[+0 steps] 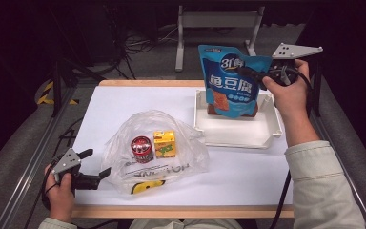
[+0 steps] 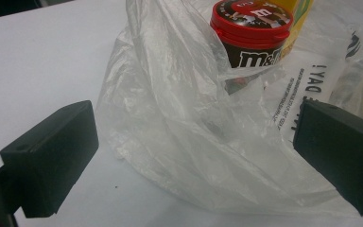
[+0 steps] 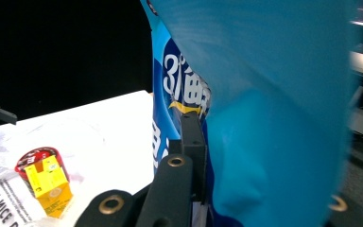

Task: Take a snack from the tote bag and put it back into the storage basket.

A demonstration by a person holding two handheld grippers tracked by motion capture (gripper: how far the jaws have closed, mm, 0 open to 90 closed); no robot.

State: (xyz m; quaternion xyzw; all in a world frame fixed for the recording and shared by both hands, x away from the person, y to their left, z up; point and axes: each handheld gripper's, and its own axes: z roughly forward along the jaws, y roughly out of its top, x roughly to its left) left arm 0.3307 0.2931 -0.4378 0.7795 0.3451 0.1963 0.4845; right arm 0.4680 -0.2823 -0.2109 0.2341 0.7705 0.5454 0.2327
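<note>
We see the right gripper point(image 1: 257, 78) at the far right of the high view, its jaws closed tight on the blue snack pouch point(image 1: 231, 81), which they pinch at its right edge. In the right gripper view one black jaw lies flat against the front of the blue snack pouch point(image 3: 264, 118), and the film bulges around it. The pouch stands upright, and its bottom is inside the white tray point(image 1: 267, 136), near the tray's back wall; we cannot tell if it rests there or hangs just above. The right hand point(image 1: 293, 93) holds the gripper from the right side of the pouch.

The left gripper point(image 1: 100, 164) lies low at the near left corner of the white table point(image 1: 248, 171). Its jaws stand wide apart and hold nothing. In the left gripper view the edge of the clear plastic bag point(image 2: 179, 132) lies between them, but the pads do not press it. In the bag stand a red-lidded M&M's tub point(image 1: 142, 149) and, touching its right side, a yellow carton point(image 1: 164, 144). The bag is just left of the tray.
</note>
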